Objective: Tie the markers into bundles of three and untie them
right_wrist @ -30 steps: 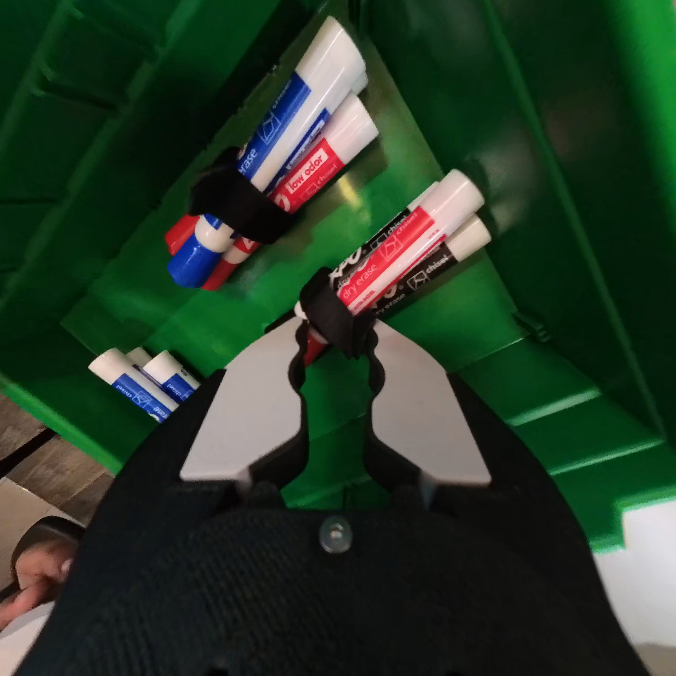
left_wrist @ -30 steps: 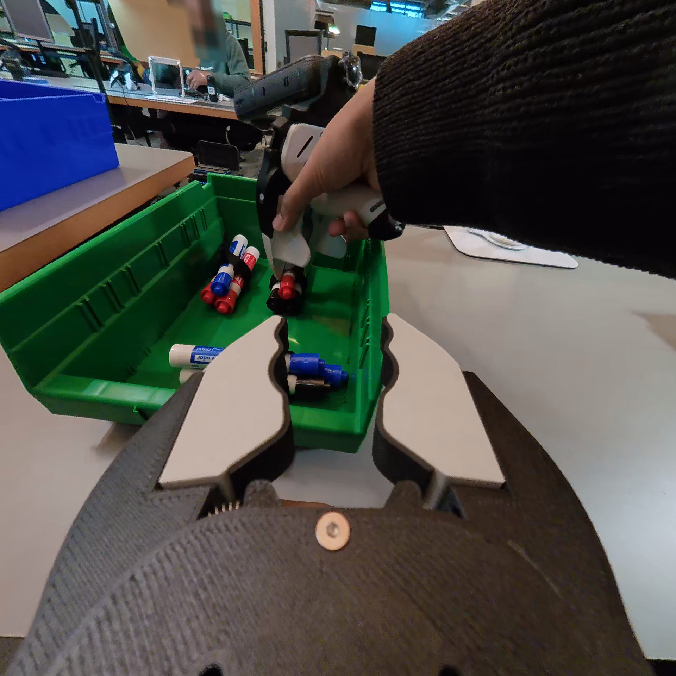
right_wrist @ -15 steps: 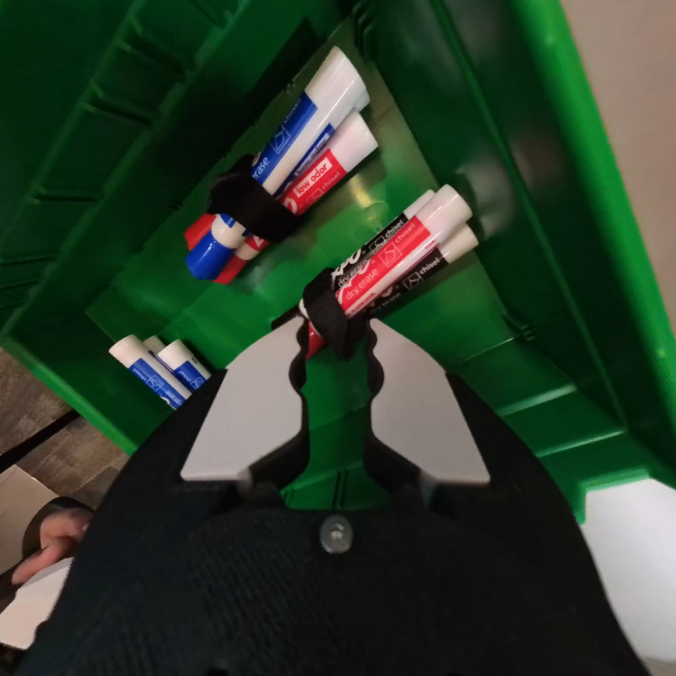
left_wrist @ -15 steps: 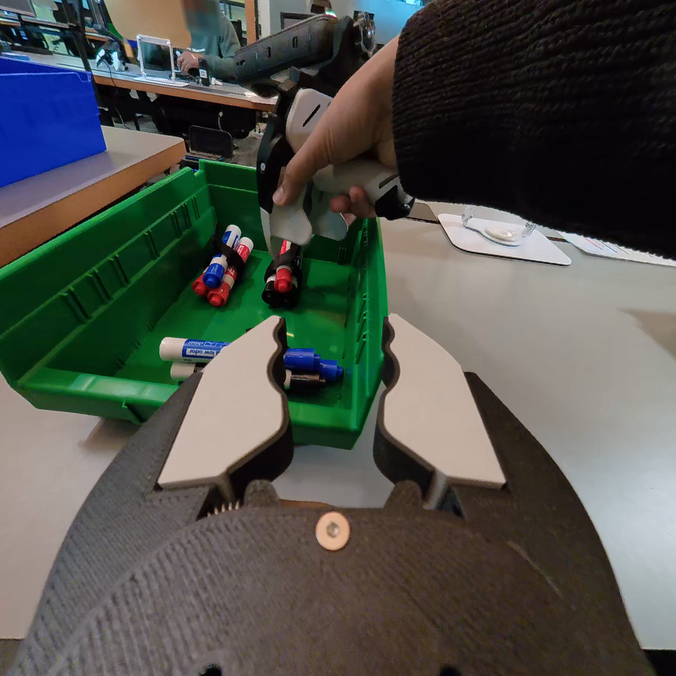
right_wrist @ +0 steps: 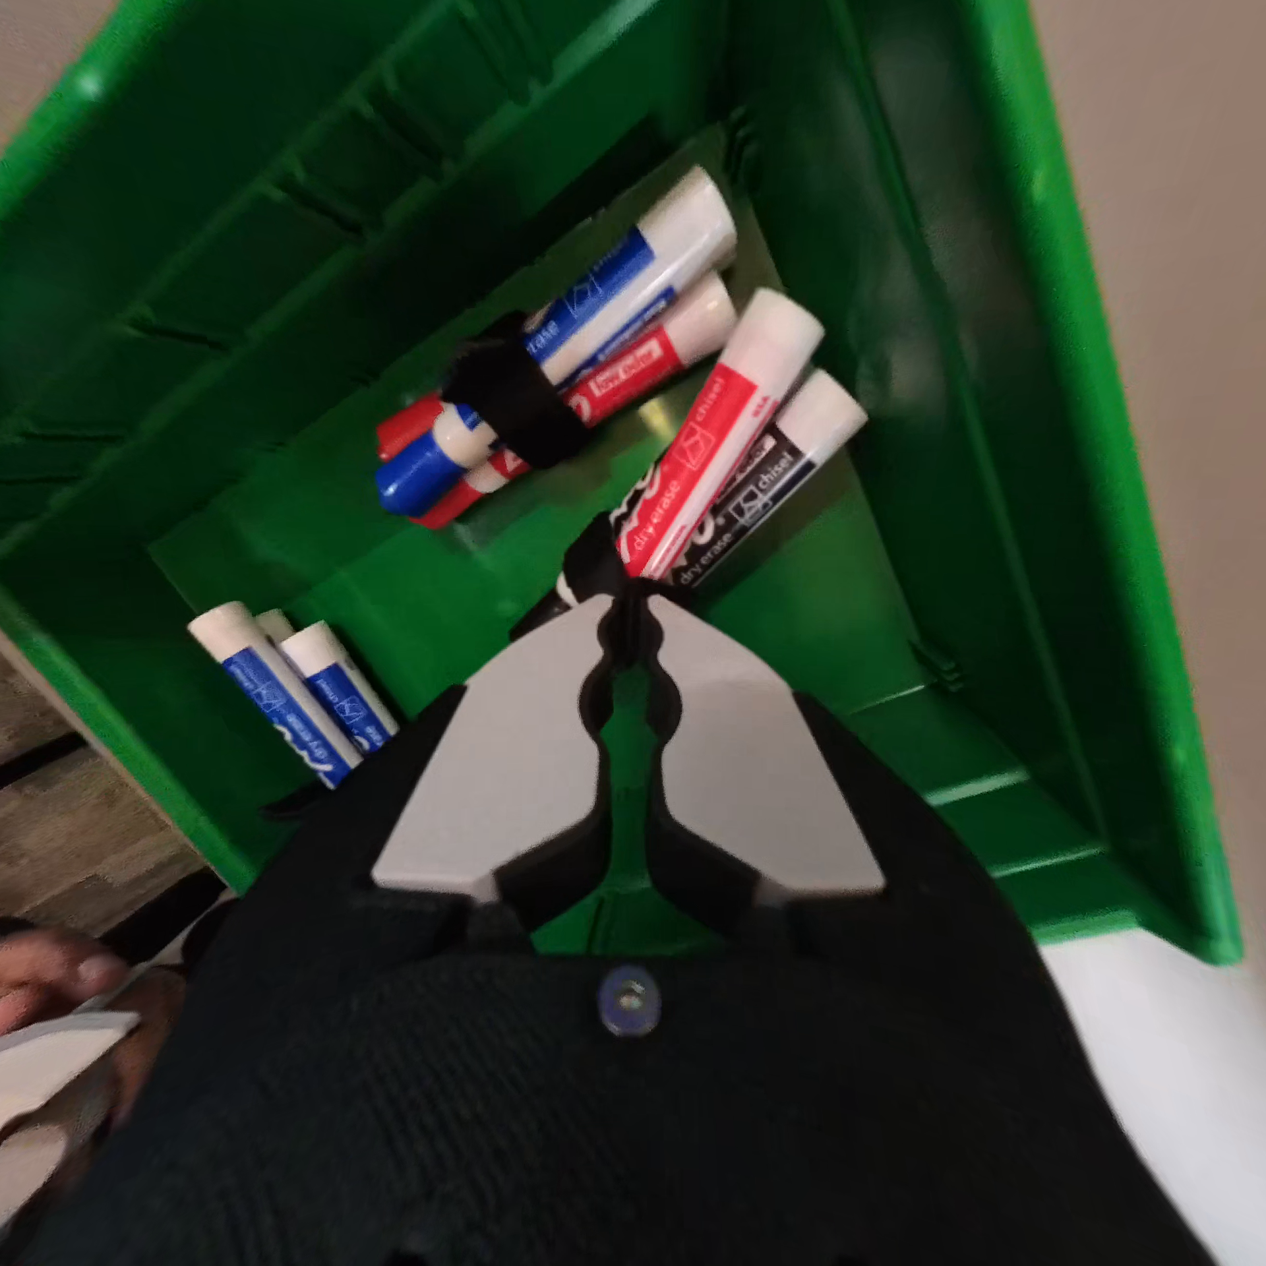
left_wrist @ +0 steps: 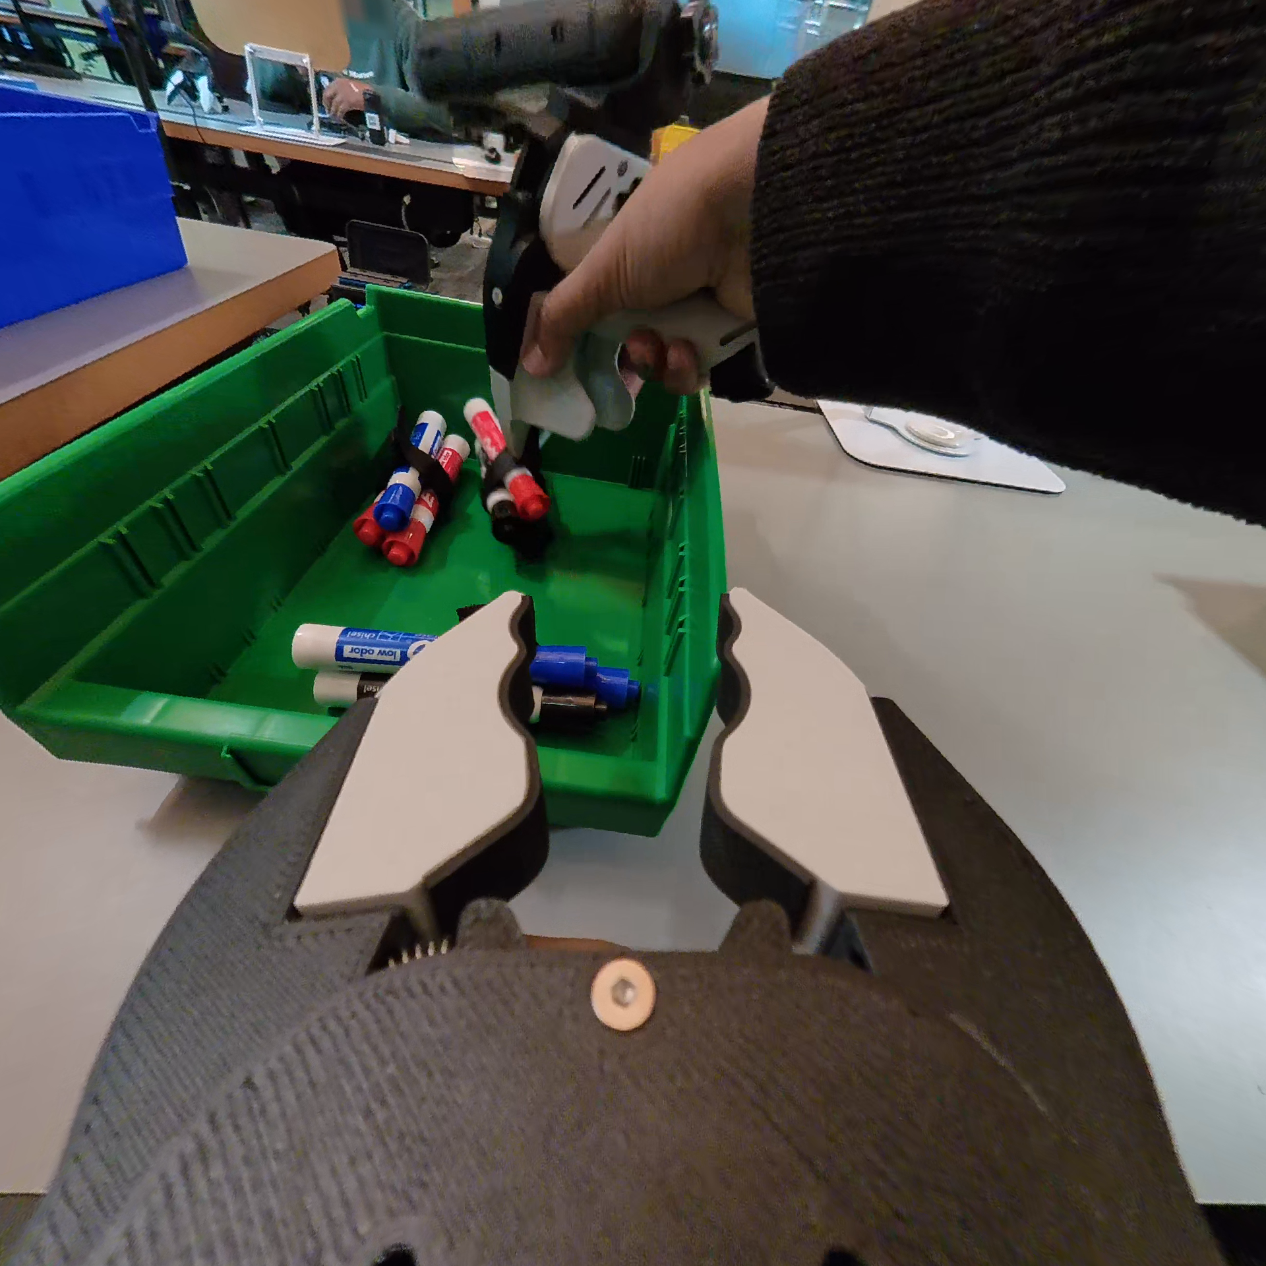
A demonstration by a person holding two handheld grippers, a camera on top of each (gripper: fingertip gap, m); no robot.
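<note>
A green bin [left_wrist: 137,712] on a grey table holds three strapped bundles of dry-erase markers. My right gripper [right_wrist: 627,606] is shut on the black strap [right_wrist: 592,562] of the red and black bundle [right_wrist: 719,466] and holds it tilted, cap ends down. In the left wrist view this bundle [left_wrist: 510,479] hangs under the right gripper [left_wrist: 527,438], held by a hand in a black sleeve. A blue and red bundle [right_wrist: 582,363] lies beside it. A blue and black bundle [left_wrist: 356,651] lies at the bin's near end. My left gripper [left_wrist: 625,603] is open and empty over the bin's near right corner.
A blue bin [left_wrist: 68,205] stands on a second table at the left. A white pad [left_wrist: 945,445] lies on the grey table [left_wrist: 993,719] to the right of the green bin. A person sits at a desk [left_wrist: 308,137] far behind.
My right gripper's jaws have closed tight on the strap and raised the red and black bundle, which now tilts up off the bin floor. My left gripper has stayed open, nearly still.
</note>
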